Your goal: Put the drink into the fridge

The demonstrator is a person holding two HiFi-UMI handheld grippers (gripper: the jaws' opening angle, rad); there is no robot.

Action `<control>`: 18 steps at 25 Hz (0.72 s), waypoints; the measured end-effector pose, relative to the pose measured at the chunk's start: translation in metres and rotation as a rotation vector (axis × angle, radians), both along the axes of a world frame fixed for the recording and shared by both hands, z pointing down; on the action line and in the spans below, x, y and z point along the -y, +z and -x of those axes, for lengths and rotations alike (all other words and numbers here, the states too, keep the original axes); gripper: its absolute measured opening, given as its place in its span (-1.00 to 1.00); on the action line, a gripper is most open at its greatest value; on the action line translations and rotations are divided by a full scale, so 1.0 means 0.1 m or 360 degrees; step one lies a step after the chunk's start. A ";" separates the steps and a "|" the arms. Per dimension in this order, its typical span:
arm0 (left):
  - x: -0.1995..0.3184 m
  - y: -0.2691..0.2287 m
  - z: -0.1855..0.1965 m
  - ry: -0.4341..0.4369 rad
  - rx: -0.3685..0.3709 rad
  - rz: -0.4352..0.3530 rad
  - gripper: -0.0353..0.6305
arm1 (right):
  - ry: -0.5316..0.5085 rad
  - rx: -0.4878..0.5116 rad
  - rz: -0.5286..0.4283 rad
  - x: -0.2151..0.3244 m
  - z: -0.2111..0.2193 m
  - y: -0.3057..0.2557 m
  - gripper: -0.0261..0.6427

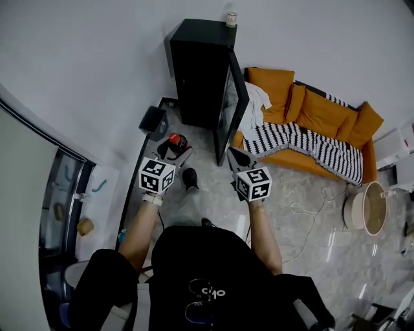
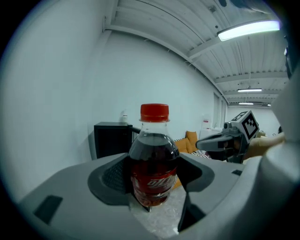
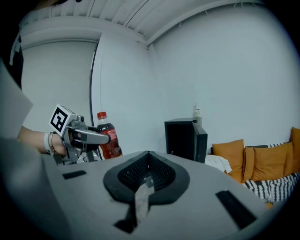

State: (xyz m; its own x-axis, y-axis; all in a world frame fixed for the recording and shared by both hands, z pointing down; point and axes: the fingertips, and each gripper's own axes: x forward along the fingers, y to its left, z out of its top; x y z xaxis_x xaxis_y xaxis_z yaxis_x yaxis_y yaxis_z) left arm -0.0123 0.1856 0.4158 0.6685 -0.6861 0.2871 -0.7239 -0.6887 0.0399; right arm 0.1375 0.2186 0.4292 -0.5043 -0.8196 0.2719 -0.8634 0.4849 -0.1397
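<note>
The drink is a cola bottle [image 2: 153,161] with a red cap and red label, upright between the jaws of my left gripper [image 2: 154,190], which is shut on its body. In the head view the bottle [image 1: 175,141] is held above the floor just left of the black fridge [image 1: 199,68]. The fridge's door [image 1: 231,106] stands open toward the sofa. My right gripper [image 1: 234,156] hovers beside that door's lower edge, shut with nothing held. In the right gripper view, its pads [image 3: 140,174] meet, and the bottle [image 3: 107,136] and fridge [image 3: 183,138] lie ahead.
An orange sofa [image 1: 315,115] with a striped blanket [image 1: 304,146] sits right of the fridge. A small jar [image 1: 231,19] stands on the fridge top. A round bin [image 1: 369,207] and a loose cable [image 1: 309,214] are on the floor to the right. A glass partition [image 1: 59,194] runs at left.
</note>
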 end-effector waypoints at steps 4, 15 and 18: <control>0.18 -0.03 -0.34 0.0093 -0.0001 -0.0006 0.02 | 0.0097 -0.0017 0.0003 0.07 -0.31 -0.01 -0.90; 0.57 -0.05 -1.02 0.0314 0.0008 -0.0013 0.02 | 0.0300 0.0006 0.0017 0.28 -0.85 0.07 -0.90; 0.75 -0.03 -1.11 0.0363 0.0002 -0.0012 0.02 | 0.0329 0.0011 0.0029 0.43 -0.86 0.11 -0.90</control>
